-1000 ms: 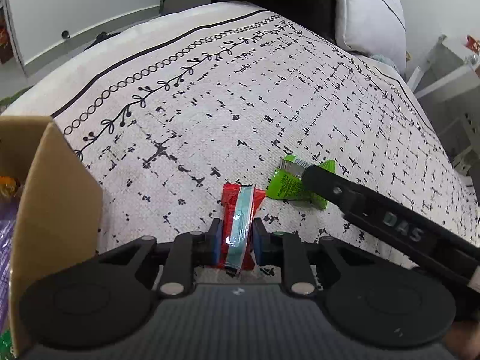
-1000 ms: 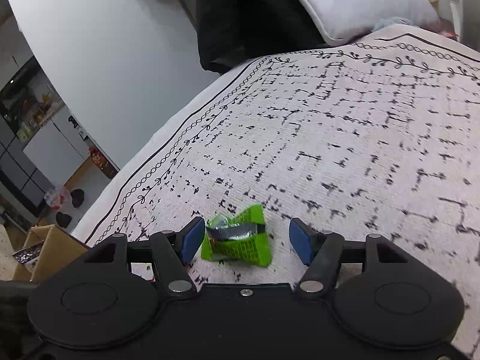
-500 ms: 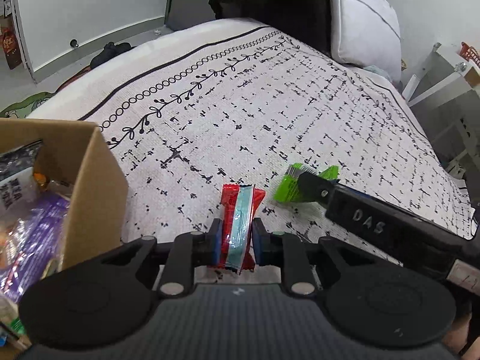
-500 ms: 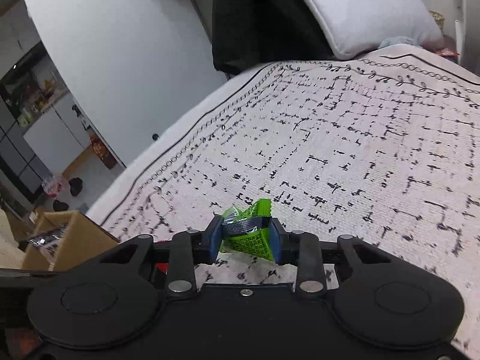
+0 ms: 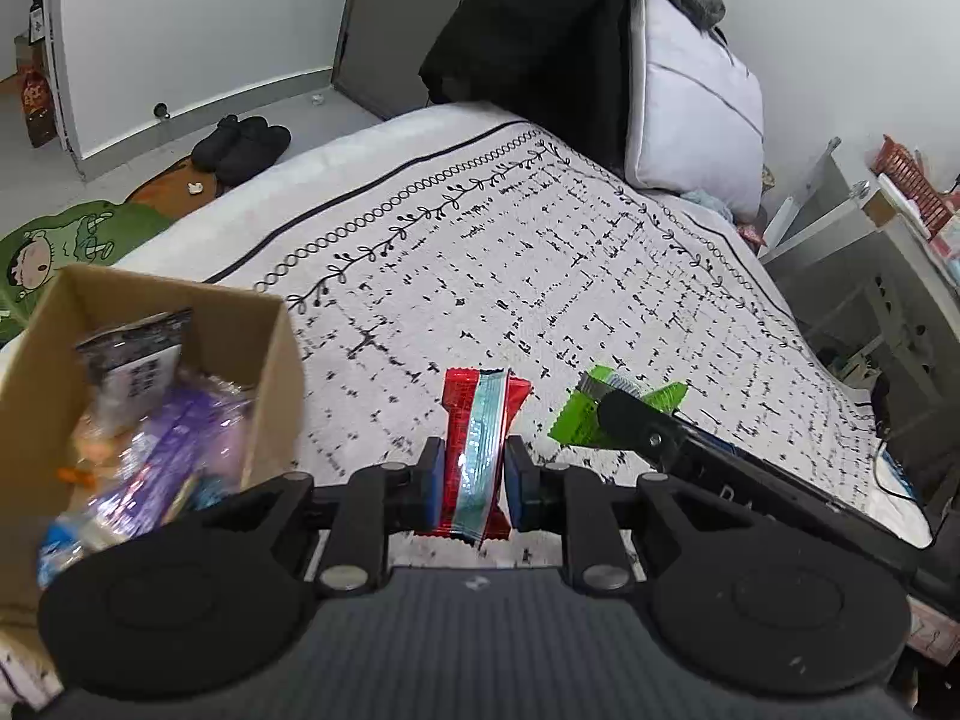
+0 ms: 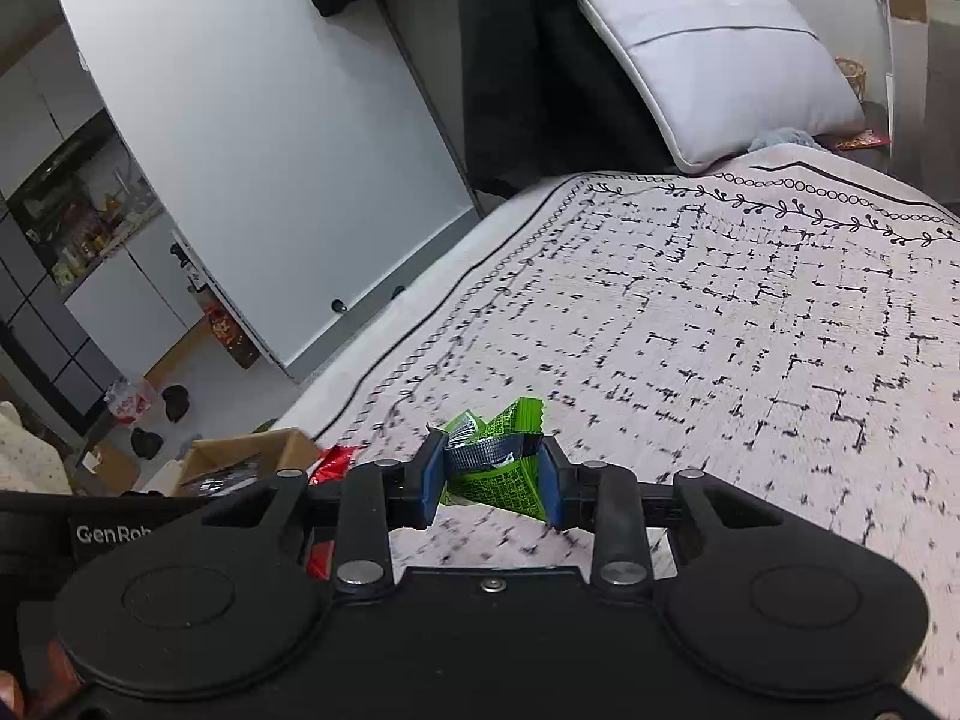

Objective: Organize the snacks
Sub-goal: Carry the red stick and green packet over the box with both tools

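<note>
White cloth with black dashes and a leafy border covered the bed (image 5: 540,276), the biggest thing in the room. A grey pillow (image 5: 690,108) leaned at the bed's twelve o'clock end, beside dark clothes (image 5: 540,42). At nine o'clock of the left gripper stood an open cardboard box (image 5: 273,378), with purple and dark snack packs (image 5: 174,438) inside. Black shoes (image 5: 243,141) lay on the floor beyond the bed edge. The left gripper (image 5: 473,474) had its jaws clamped on a red wrapper (image 5: 474,444) with a pale blue stripe, held upright and clear of the cloth. At its three o'clock, the right gripper (image 6: 492,480) pinched a crumpled green packet (image 6: 501,474) between blue pads (image 6: 431,480), also lifted off the cloth.
</note>
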Action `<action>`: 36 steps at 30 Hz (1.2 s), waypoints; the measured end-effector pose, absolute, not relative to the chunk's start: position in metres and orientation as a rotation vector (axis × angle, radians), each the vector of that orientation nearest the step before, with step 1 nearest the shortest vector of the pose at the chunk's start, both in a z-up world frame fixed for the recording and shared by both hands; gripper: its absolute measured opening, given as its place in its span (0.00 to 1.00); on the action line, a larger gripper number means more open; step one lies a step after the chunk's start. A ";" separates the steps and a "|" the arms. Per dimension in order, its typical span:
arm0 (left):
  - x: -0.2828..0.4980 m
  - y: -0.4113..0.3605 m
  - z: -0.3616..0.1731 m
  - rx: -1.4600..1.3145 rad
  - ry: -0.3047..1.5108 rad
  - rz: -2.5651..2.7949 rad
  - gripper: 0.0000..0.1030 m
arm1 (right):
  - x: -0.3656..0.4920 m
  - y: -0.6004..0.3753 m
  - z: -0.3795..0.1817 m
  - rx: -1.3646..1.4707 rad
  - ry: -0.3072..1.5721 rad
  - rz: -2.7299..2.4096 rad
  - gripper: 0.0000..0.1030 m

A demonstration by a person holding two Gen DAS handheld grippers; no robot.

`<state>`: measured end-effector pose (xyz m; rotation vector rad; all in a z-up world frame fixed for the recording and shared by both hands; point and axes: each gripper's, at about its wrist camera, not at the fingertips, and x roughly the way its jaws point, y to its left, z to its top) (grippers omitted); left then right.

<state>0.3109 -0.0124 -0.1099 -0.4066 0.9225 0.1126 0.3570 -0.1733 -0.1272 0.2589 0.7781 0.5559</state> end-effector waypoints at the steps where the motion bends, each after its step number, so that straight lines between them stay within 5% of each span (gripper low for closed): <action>1: 0.306 -0.010 -0.106 -0.411 0.920 0.115 0.19 | 0.353 -0.173 -0.123 0.262 0.776 0.557 0.31; 15: 0.246 0.043 -0.047 -0.459 0.849 0.163 0.19 | 0.303 -0.140 -0.064 0.255 0.711 0.587 0.31; 36: 0.204 0.116 -0.035 -0.535 0.831 0.168 0.19 | 0.266 -0.069 -0.039 0.189 0.691 0.623 0.31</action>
